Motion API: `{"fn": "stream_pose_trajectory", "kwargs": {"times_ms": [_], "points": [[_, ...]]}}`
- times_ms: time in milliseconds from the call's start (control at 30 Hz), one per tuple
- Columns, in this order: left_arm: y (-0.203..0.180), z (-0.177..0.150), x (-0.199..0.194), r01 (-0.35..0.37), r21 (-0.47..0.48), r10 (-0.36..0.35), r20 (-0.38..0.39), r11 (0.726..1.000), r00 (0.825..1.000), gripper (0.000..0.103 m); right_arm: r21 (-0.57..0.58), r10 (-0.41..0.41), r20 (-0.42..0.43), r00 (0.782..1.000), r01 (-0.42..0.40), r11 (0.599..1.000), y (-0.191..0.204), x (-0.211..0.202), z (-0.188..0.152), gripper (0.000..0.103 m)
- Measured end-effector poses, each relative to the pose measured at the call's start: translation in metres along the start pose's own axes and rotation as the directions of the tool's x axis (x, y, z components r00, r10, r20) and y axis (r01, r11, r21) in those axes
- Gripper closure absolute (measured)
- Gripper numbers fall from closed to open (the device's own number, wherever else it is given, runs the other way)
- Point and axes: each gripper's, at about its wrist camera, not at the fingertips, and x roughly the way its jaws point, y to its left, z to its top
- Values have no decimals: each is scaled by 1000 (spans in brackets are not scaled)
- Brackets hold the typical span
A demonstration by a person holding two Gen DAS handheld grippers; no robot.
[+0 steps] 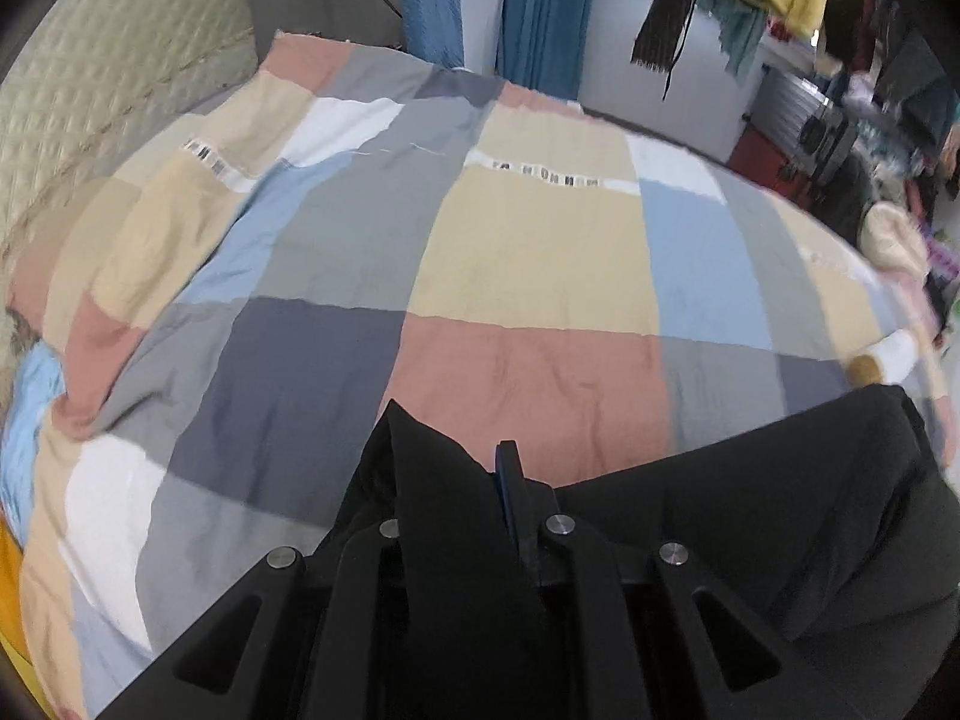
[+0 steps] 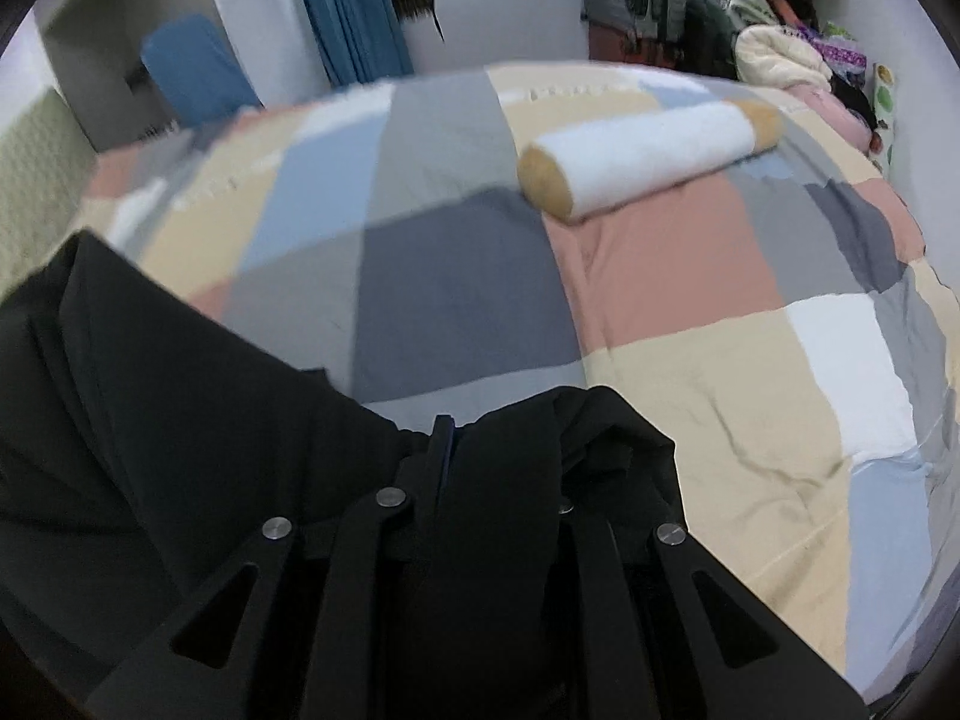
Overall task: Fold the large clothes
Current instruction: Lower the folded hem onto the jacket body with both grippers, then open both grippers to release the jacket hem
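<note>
Black garment (image 1: pixel 750 516) held up over the patchwork quilt (image 1: pixel 528 252) – both grippers pinching it, cloth slung between them near the bed's front edge. L gripper (image 1: pixel 480 480): jaws closed on a peak of fabric, which stands up past the fingertips and covers one finger. R gripper (image 2: pixel 480 438): jaws closed on a bunched edge; folds pile over the right finger, so can't tell how deep the bite is. Risks, judged from this: (1) bunched grip on R side may be several layers w/ uneven hold – one layer could slip out on a pull and the edge would sag. (2) Dark cloth on dark fingers, corners hard to read, so fold line may land skewed. (3) Bolster pillow (image 2: pixel 648 150) lies on quilt ahead of R side – if garment is spread far fwd it could drape onto it and not lie flat. Both views blurred; finer creases unreadable.
</note>
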Motion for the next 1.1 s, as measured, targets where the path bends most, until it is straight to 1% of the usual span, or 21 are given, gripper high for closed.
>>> {"fn": "stream_pose_trajectory", "kwargs": {"times_ms": [33,100,200,300,433,533,600,633,667,700,733,767,800,833,867,900,967,1033,1067,1100], "points": [[-7,2,8,-24,18,24,-7,1000,1000,89,1,-8,-18,1000,8,1000,1,10,4,90],[-15,3,21,-44,31,44,-19,999,999,89,4,-13,-38,999,13,1000,3,22,10,90],[-13,2,39,-26,-1,26,-46,1000,999,89,31,6,-62,998,-4,1000,2,41,13,90],[-7,1,44,4,-26,-6,-65,1000,998,89,53,35,-80,996,-31,998,1,50,11,90],[3,-7,35,75,-63,-79,-73,995,994,89,68,67,-87,994,-62,996,-4,50,8,89],[16,-17,15,128,-111,-135,-55,985,989,86,75,74,-85,994,-67,995,-5,38,0,88],[26,-24,-3,183,-141,-189,-26,973,982,82,104,85,-74,994,-77,992,-10,27,-6,86],[33,-27,-12,217,-162,-223,-19,963,975,80,124,92,-72,993,-82,989,-13,19,-10,85],[40,-30,-20,254,-191,-262,-17,948,965,76,135,97,-72,993,-86,987,-15,13,-13,84],[46,-33,-28,296,-222,-307,-18,929,952,67,146,100,-72,992,-88,985,-16,5,-17,82],[54,-36,-36,355,-259,-373,-22,898,928,61,152,99,-71,993,-87,985,-18,-2,-19,80],[60,-38,-45,411,-280,-437,-31,867,899,50,154,94,-67,993,-83,985,-18,-11,-20,76],[63,-41,-52,443,-280,-471,-38,851,881,46,148,80,-59,995,-71,986,-18,-23,-23,69],[66,-43,-65,472,-264,-499,-42,841,866,45,140,70,-53,996,-62,988,-17,-31,-25,66],[69,-46,-78,481,-242,-504,-40,843,863,44,129,65,-47,997,-58,990,-15,-43,-28,56],[71,-49,-89,483,-225,-502,-34,846,864,42,124,64,-43,997,-58,991,-15,-53,-30,42],[74,-57,-113,492,-194,-503,-12,849,864,41,116,56,-24,998,-53,992,-14,-72,-35,26],[74,-65,-133,520,-169,-526,8,837,850,41,95,60,5,998,-61,994,-11,-93,-39,26],[72,-69,-143,519,-145,-522,21,843,853,41,79,54,20,998,-55,995,-8,-103,-41,26],[70,-72,-149,509,-126,-508,37,852,860,41,69,54,33,998,-56,996,-6,-111,-42,26]]}}
